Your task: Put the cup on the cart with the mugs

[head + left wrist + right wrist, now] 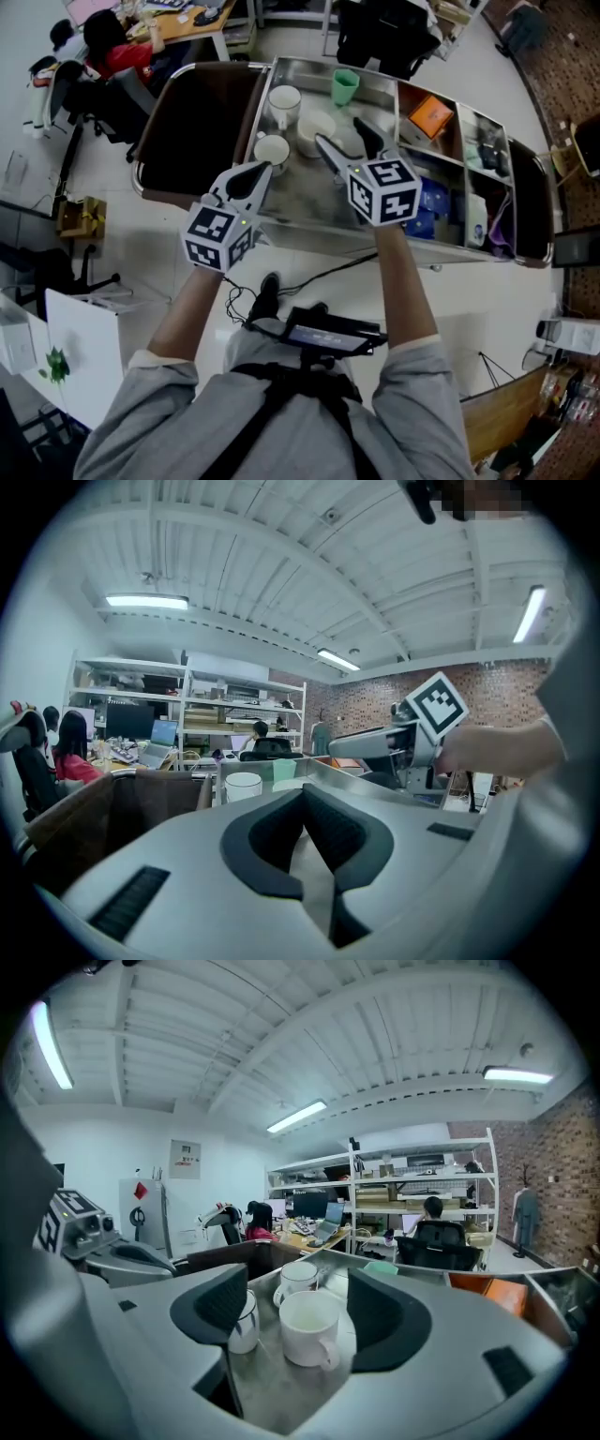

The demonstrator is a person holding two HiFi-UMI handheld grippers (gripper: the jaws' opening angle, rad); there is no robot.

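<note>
A metal cart (309, 236) holds three white mugs and a green cup (344, 87). The nearest mug (309, 1327) stands upright on the tray with its handle towards me. It sits just beyond my right gripper (305, 1309), framed by the open jaws, and the pads do not touch it. A second mug (298, 1279) stands behind it. A third (242, 1321) is partly hidden by the left jaw. From the head view, my right gripper (339, 133) hovers over the mugs (314, 131). My left gripper (261, 171) is shut and empty at the cart's near edge by a mug (272, 150).
The cart's right compartments hold an orange box (431, 114) and blue packets (436, 202). A dark cloth bin (202, 122) hangs at its left end. People sit at a desk (178, 23) at the far left. Cables lie on the floor by my feet.
</note>
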